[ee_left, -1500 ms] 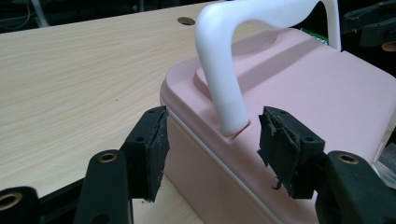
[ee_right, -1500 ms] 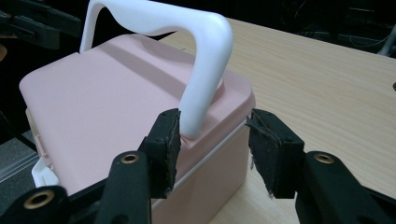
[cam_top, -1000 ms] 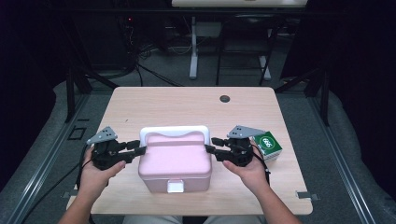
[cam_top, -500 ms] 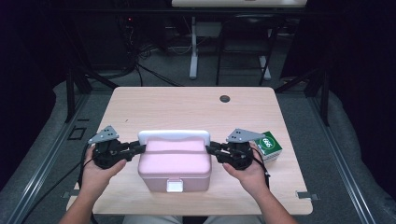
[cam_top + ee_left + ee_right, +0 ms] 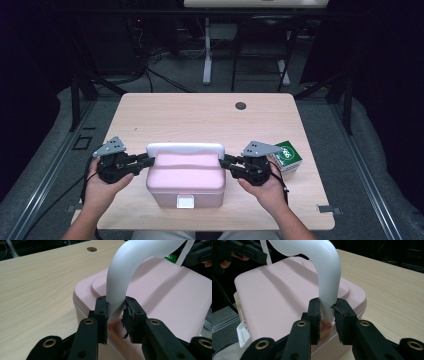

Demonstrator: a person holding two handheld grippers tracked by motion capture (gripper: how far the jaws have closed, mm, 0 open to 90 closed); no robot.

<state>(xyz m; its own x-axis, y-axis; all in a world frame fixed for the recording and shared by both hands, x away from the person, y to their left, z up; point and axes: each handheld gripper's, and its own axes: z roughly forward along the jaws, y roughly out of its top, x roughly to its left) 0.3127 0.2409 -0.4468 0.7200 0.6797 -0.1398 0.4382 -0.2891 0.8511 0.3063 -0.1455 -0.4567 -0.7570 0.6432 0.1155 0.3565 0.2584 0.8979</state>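
1. High view: the pink box point(image 5: 186, 180) sits at the desk's point(image 5: 200, 120) near edge, its white handle point(image 5: 185, 149) raised and running left to right.
2. Left tongs point(image 5: 115, 312) have just closed on the handle's left leg; right tongs point(image 5: 327, 312) have just closed on its right leg.
3. Both pairs face inward, equally near.
4. A green carton point(image 5: 289, 156) lies just beyond the right hand point(image 5: 265, 187).

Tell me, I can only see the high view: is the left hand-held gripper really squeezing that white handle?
Observer: Yes. The left hand-held gripper has just been closing, and its pads press on the white handle near its foot.
Operator: And the other one?
Observer: The right hand-held gripper has just been closing too. It pinches the handle's other foot.
Operator: Is the handle lying flat?
Observer: No, it arches upright over the pink box.
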